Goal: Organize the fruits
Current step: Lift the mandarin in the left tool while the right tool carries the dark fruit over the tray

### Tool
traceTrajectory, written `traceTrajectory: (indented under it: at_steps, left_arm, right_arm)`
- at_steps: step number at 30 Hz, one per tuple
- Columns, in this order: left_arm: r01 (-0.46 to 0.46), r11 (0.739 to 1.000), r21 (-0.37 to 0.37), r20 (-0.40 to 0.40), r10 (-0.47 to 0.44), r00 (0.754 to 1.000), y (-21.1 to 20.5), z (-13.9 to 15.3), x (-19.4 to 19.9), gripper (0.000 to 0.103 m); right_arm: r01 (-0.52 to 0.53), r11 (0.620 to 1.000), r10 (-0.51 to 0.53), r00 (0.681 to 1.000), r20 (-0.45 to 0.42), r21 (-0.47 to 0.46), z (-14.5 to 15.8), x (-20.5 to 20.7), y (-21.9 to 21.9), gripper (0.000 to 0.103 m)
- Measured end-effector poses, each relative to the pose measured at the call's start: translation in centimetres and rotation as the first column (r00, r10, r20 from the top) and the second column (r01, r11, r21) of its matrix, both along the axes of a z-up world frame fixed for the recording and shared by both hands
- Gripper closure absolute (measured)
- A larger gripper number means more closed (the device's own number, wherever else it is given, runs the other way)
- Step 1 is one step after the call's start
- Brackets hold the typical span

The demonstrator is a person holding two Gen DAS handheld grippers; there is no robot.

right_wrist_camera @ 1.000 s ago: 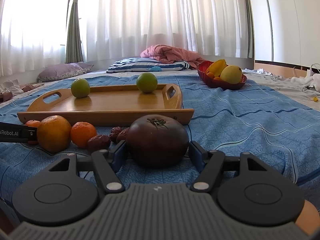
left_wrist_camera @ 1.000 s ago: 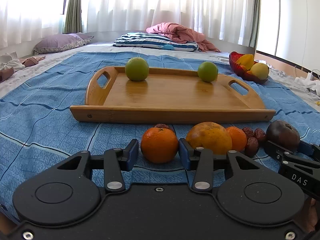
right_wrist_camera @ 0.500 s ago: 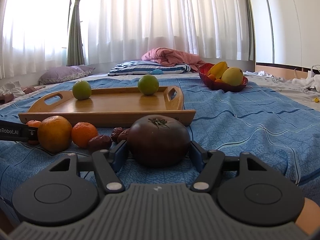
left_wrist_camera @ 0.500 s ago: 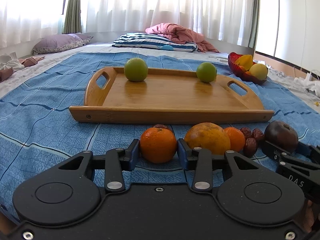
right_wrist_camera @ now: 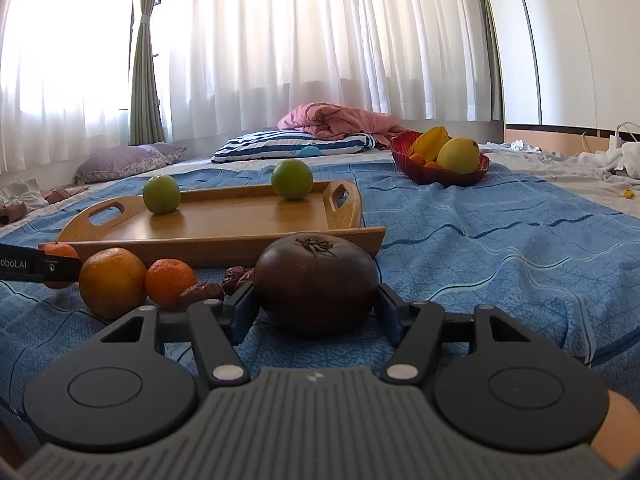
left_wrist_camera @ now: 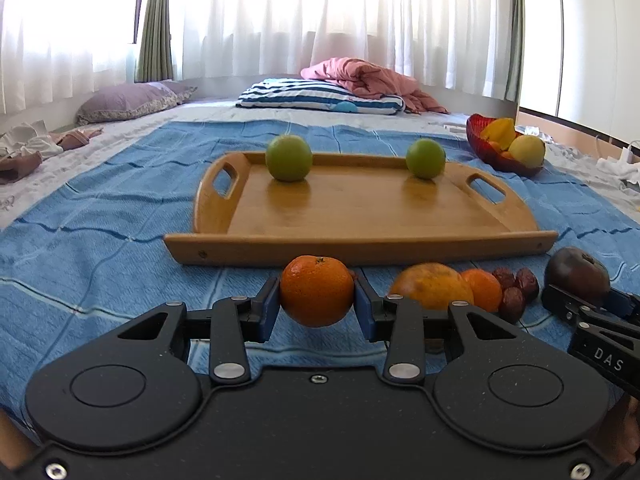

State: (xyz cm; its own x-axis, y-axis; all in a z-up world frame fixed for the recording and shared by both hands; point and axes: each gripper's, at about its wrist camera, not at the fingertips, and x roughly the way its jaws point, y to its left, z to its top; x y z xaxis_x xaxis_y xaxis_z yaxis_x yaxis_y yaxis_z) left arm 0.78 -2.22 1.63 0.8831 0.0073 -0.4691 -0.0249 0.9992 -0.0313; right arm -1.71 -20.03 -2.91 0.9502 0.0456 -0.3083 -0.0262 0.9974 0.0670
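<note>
The left gripper (left_wrist_camera: 317,307), side-lettered "obot.AI", clamps the small round orange mandarin (left_wrist_camera: 317,290). The right gripper (right_wrist_camera: 316,311), lettered "DAS", clamps the dark brown-purple round tomato (right_wrist_camera: 316,283). Only the right wrist view shows the tomato's dried calyx.

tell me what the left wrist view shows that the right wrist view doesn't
Left wrist only: the left gripper closed on a small orange, seen whole.
Right wrist only: the right gripper seen whole, its pads against a dark purple tomato; a yellow mango's dark-tipped end in the red bowl.
Both: wooden tray with two green fruits, a large orange, dried dates, blue blanket.
</note>
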Motion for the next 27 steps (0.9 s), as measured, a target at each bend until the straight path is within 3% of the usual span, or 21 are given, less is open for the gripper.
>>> traceTrajectory:
  at_steps: [11, 23, 27]
  left_arm:
    - [0.0, 1.0, 0.009, 0.036, 0.0, 0.999, 1.3, 2.2, 1.1, 0.065]
    - [0.051, 0.998, -0.024, 0.052, -0.049, 0.997, 1.5, 4.9, 5.6, 0.065]
    - [0.072, 0.995, -0.073, 0.033, -0.07, 0.997, 1.7, 5.4, 8.0, 0.065]
  right_arm:
    - [0.03, 1.0, -0.03, 0.999, 0.034, -0.006, 2.3, 0.7, 0.3, 0.038]
    - [-0.076, 0.997, 0.077, 0.996, 0.033, -0.02, 5.6, 5.2, 2.2, 0.038]
    - [-0.108, 0.994, 0.108, 0.994, 0.011, -0.035, 6.4, 7.6, 3.1, 0.038]
